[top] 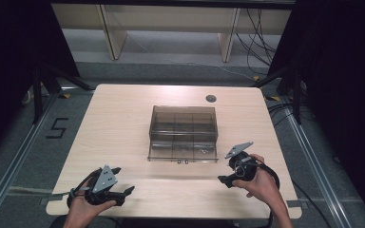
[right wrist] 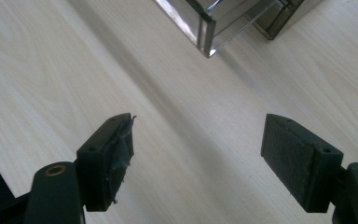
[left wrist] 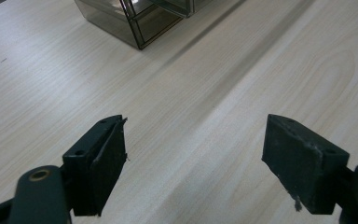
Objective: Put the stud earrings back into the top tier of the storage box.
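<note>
Pale wood desk (top: 123,123) carries a smoky clear box (top: 183,133) at its middle, while the left gripper (top: 121,183) and right gripper (top: 225,173) wait near the front edge, fingers spread and empty, so nothing looks started yet.

Bright overhead light, soft shadows — dim surroundings

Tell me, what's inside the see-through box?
The smoky clear box on the table shows dividers making compartments, with a small pale thing near its front right. What it is, is too small to tell.
</note>
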The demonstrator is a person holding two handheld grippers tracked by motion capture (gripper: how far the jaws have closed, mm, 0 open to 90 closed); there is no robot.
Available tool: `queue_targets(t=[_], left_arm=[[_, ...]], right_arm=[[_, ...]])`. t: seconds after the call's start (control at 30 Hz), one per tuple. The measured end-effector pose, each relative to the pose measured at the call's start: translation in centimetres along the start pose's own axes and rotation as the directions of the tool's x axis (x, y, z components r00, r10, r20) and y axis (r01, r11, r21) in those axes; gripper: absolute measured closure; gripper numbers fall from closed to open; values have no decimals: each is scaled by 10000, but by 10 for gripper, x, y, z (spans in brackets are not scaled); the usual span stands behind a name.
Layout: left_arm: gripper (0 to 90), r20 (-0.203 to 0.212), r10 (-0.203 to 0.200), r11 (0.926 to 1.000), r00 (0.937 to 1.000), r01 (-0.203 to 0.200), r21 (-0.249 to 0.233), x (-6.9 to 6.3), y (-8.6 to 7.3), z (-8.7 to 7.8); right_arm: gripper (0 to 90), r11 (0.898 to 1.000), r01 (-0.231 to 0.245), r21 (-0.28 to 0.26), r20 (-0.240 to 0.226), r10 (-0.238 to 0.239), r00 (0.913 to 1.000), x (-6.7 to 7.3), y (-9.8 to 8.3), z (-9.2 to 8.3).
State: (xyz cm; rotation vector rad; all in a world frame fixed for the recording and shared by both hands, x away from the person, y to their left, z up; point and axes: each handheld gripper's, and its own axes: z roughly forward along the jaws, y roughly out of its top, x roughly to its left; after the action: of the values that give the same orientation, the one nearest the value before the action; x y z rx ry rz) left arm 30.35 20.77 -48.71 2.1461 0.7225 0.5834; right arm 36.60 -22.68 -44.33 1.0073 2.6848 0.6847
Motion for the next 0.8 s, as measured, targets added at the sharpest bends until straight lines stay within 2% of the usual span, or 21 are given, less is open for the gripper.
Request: queue_targets(t=[0.07,0.13,0.17,0.2,0.27,0.3,0.37,0.4,0.43,0.47,0.5,0.53,0.57,0.67,0.7,0.73,0.8], left_arm=[[209,1,69,10000,10000,-69,6,0,0,0],[209,-5,75,10000,10000,-75,-1,0,0,0],[209,-13,-84,10000,10000,84,-16,-1,0,0],[209,-19,-39,10000,10000,39,-13,0,0,0],[209,-13,-150,9999,9999,150,-14,-1,0,0],[209,-11,-171,9999,9999,171,-13,-1,0,0],[209,23,-136,9999,9999,136,-11,-1,0,0],[209,53,7,10000,10000,-7,-9,0,0,0],[210,36,-205,9998,9998,206,-58,-2,0,0],[210,22,-153,9999,9999,153,-57,-1,0,0],[210,59,-132,9999,9999,132,-10,-1,0,0],[210,53,-48,10000,10000,48,-5,0,0,-1],[210,53,-8,10000,10000,8,-5,0,0,-1],[209,24,-166,9998,9999,166,-57,-1,0,0],[209,61,-162,9999,9999,162,-24,-1,0,0],[210,52,-66,10000,10000,66,0,0,0,-1],[209,62,-150,9999,9999,150,-3,-1,0,0]], right_arm=[[250,9999,-98,-46,-252,97,9996,1,-2,1],[244,9999,-121,-108,-170,119,9998,2,-5,1],[244,9997,-175,-147,-244,171,9996,2,-6,2],[243,9991,-434,-37,-50,434,9990,4,-7,2],[239,9994,-297,-176,-252,293,9993,4,-9,2],[239,9987,-500,-123,-217,498,9985,5,-10,2],[237,9991,-230,-368,-372,216,9991,4,-12,3],[234,9979,-589,-273,-307,581,9978,6,-13,4],[233,9983,-372,-439,-326,358,9988,4,-15,6],[234,9973,-671,-295,-396,660,9970,7,-16,4],[236,9981,-479,-388,-353,466,9983,6,-17,5],[238,9965,-752,-367,-436,736,9963,7,-18,6],[238,9965,-680,-482,-288,666,9974,7,-19,6],[237,9967,-528,-609,-246,514,9984,7,-22,8],[237,9965,-686,-477,-254,675,9974,8,-23,7],[237,9970,-450,-630,-284,433,9987,7,-24,9],[236,9969,-584,-529,-351,566,9978,9,-26,8]])
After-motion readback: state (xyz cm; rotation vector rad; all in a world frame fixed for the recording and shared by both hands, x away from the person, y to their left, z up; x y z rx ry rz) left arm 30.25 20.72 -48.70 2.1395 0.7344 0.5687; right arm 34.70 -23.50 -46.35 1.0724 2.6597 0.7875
